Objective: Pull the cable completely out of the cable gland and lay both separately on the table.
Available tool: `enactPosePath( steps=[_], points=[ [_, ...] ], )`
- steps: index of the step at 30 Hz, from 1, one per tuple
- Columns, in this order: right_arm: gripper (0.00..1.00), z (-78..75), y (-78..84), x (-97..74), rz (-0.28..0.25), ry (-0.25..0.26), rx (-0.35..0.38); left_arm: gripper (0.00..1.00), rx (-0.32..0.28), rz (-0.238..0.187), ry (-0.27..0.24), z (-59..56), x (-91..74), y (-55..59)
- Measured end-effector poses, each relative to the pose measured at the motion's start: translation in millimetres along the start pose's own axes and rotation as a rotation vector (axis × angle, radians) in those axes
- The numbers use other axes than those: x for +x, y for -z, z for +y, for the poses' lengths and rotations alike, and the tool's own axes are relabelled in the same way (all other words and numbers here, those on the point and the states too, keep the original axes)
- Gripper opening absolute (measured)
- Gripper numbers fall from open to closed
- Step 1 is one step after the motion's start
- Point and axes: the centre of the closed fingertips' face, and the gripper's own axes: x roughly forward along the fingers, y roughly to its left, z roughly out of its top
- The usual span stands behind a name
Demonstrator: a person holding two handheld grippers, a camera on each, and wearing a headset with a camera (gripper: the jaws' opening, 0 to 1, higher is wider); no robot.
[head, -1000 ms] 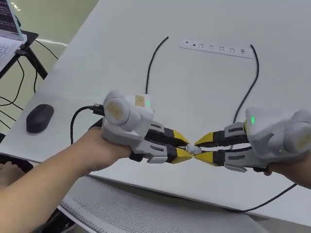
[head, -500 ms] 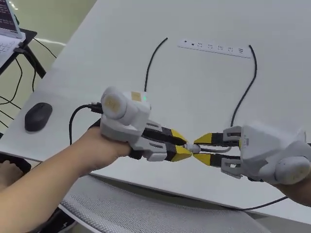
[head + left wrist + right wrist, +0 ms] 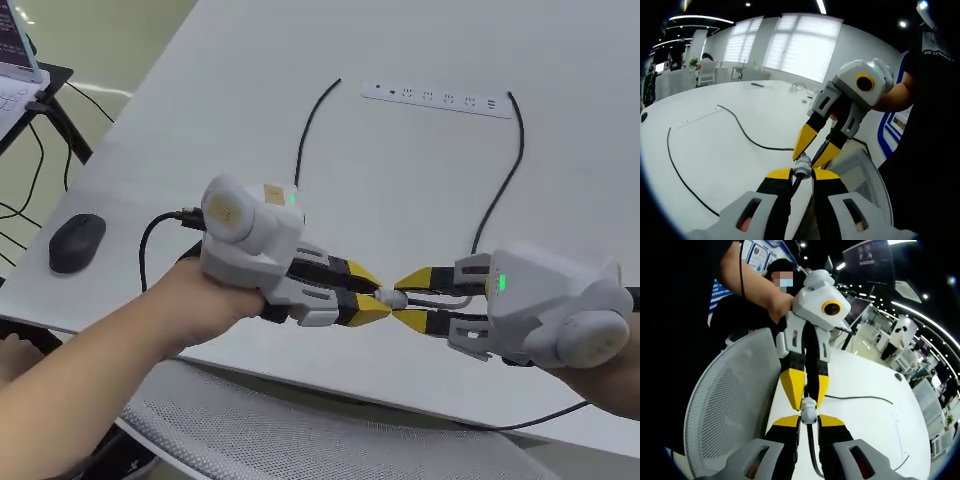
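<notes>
A small white cable gland (image 3: 390, 298) hangs in the air over the table's front edge, pinched between two grippers that meet tip to tip. My left gripper (image 3: 378, 301) comes in from the left and is shut on the gland (image 3: 801, 166). From the right, my right gripper (image 3: 403, 302) is shut on the dark cable (image 3: 440, 300) right at the gland's other end. The cable (image 3: 812, 450) runs back between the right jaws. In the right gripper view the gland (image 3: 808, 411) sits between both sets of yellow tips.
On the white table (image 3: 400, 190) lie a white power strip (image 3: 430, 99) at the back and two black cords (image 3: 308, 130) (image 3: 497, 195). A mouse (image 3: 77, 242) lies at the left edge. A grey mesh chair (image 3: 300, 430) stands below the grippers.
The right gripper has rolled about its long axis and dropped a little. Both grippers stay tip to tip with the gland between them, shifted slightly left.
</notes>
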Motion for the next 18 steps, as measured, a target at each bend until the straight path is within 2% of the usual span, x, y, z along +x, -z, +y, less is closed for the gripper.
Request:
enactPosePath(
  steps=[1,2,4,7,11,14,18],
  points=[
    [0.09,-1.1,-0.6,-0.5,-0.002,0.003,0.013,0.15,0.006,-0.007,-0.005,1.1,-0.9,-1.8],
    [0.11,-2.7,-0.7,-1.4,-0.006,0.013,0.083,0.15,0.012,-0.009,-0.007,1.7,-1.3,-2.5],
    [0.15,-7.7,-2.9,-4.9,-0.026,0.038,0.106,0.15,0.033,-0.004,-0.011,2.4,-1.9,-2.6],
    [0.19,-10.1,1.1,-8.9,-0.019,0.061,0.160,0.15,0.060,-0.005,-0.020,2.4,-2.6,-3.4],
    [0.14,-9.4,15.1,-9.5,0.019,0.079,0.196,0.15,0.092,0.001,-0.033,2.1,-4.3,-4.8],
    [0.14,-8.9,19.3,-9.8,0.031,0.096,0.208,0.15,0.120,-0.006,-0.038,2.0,-5.8,-6.9],
    [0.09,-11.8,20.7,-10.8,0.042,0.135,0.236,0.15,0.158,-0.006,-0.042,4.9,-6.4,-7.6]
  ],
)
